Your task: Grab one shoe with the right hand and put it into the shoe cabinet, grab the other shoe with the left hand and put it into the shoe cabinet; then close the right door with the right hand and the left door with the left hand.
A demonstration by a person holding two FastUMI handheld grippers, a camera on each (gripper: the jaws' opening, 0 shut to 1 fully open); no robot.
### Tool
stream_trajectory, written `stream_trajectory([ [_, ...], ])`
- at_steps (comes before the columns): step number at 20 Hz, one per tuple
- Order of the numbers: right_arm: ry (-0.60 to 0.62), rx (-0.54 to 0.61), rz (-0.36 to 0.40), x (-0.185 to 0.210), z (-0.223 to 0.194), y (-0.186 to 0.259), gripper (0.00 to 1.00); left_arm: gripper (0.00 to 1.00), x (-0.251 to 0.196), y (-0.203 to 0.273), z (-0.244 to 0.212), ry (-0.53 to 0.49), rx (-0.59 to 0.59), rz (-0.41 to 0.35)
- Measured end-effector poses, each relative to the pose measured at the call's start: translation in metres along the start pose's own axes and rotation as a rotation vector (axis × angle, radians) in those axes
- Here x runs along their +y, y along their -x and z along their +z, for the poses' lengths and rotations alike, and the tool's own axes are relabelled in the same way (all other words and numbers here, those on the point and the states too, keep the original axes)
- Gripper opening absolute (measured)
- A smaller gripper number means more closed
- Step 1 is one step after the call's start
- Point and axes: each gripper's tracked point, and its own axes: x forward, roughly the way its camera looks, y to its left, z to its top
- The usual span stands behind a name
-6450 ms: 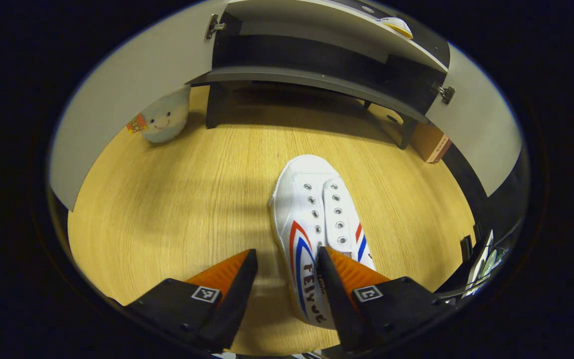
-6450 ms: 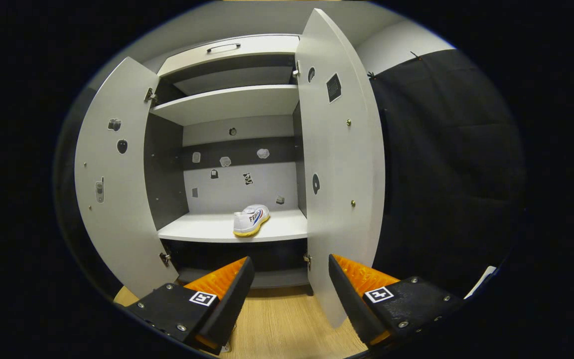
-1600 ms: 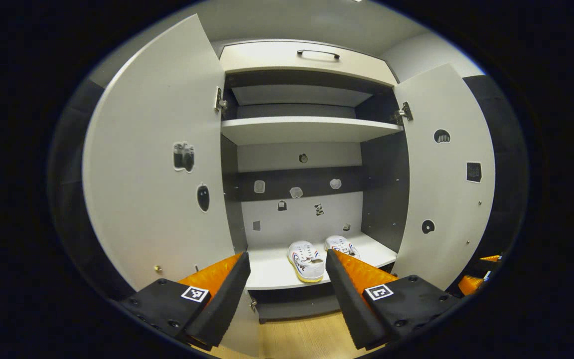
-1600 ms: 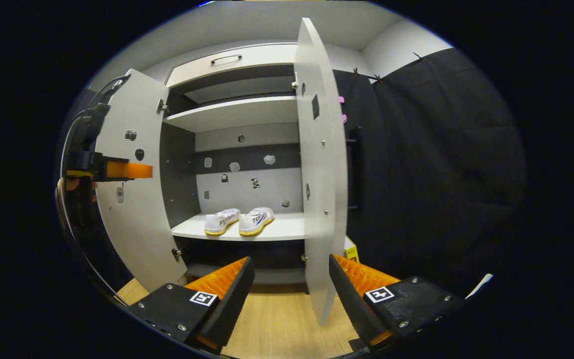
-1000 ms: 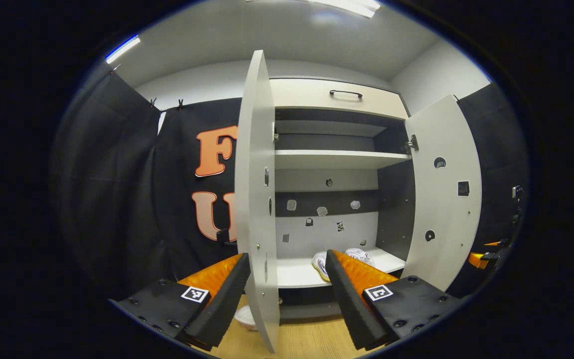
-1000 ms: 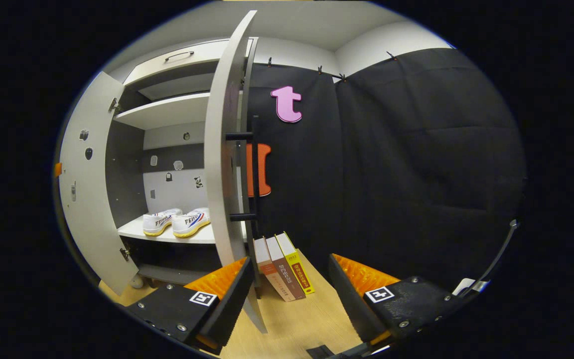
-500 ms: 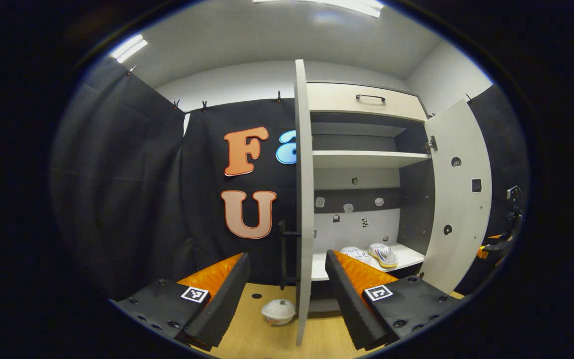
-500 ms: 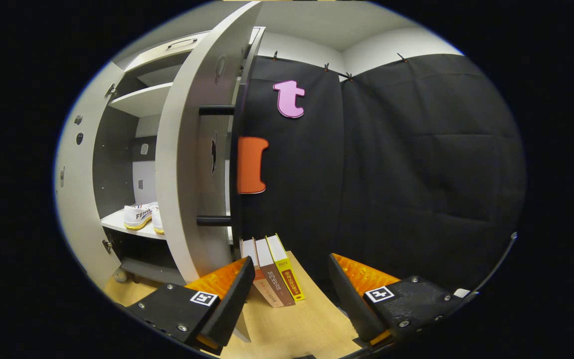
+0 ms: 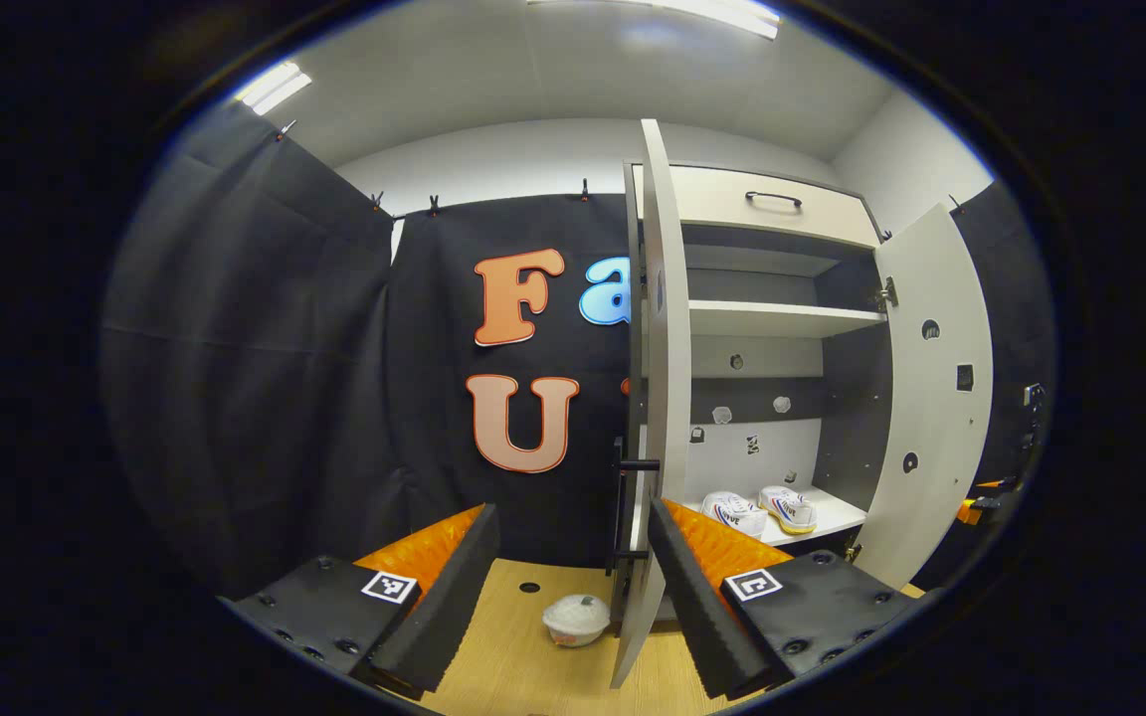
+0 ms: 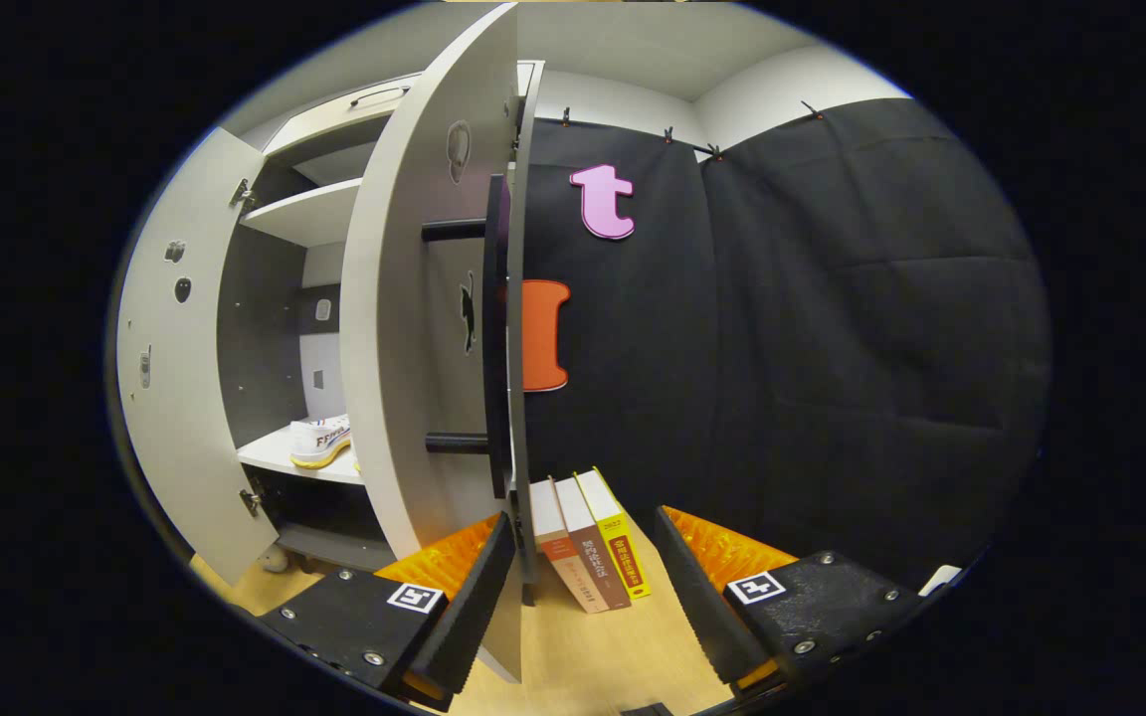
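R gripper [image 10: 583,587] swung behind R door [image 10: 414,328], jaws apart

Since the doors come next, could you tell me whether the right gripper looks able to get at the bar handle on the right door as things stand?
Probably yes. The right gripper is open, and the right door stands edge-on just ahead with its bar handle facing the gripper's side. Nothing lies between them; the books lean lower down on the floor.

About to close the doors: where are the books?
In the right gripper view the books lean on the floor behind the open right door, against the cloth wall.
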Motion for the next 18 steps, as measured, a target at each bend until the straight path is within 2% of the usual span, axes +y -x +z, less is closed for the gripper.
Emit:
stream_trajectory([
  [9,0.019,0.005,0.124,0.059,0.001,-0.013,0.89,0.95,0.012,0.004,-0.009,0.02,0.012,0.018],
  [13,0.031,0.0,0.157,0.077,0.001,-0.018,0.88,0.99,0.02,0.006,-0.008,0.017,0.012,0.03],
  [14,0.028,0.0,0.167,0.082,0.001,-0.019,0.88,0.95,0.02,0.006,-0.009,0.02,0.014,0.029],
  [18,-0.003,-0.003,0.182,0.098,0.0,-0.029,0.88,0.95,0.022,0.006,-0.013,0.015,0.025,0.034],
])
